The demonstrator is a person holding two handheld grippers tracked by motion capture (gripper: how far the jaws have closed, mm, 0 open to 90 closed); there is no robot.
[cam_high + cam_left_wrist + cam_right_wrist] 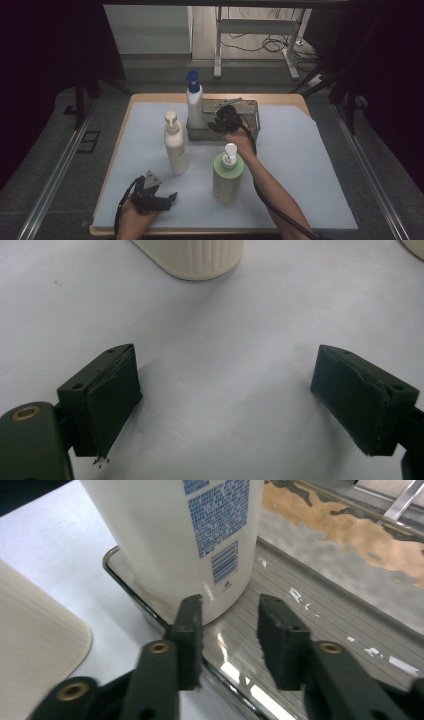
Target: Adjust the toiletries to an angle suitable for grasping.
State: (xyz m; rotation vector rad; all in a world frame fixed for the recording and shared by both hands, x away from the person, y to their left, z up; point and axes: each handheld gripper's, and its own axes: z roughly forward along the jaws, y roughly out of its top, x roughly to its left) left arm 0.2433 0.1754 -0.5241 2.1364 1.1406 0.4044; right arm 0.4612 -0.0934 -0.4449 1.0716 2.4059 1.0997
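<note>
Two claws [172, 197] [214, 123], three pump bottles [176, 145] [227, 175] [194, 102], one metal tray [252, 120].

In the right gripper view, the white bottle [170, 535] ahead of the right gripper [230, 630] is cut off above its label, whose print is too small to be read. Beside the left jaw, a cream bottle [35, 645] is cropped. In the left gripper view, a ribbed base [192, 257] ahead is cut off.

3 pump bottles: blue-cap white bottle [194, 102] in tray at 12 o'clock, cream bottle [175, 144] at 9, green bottle [228, 172] at 6. 1 metal tray [252, 120]. 2 grippers.
</note>
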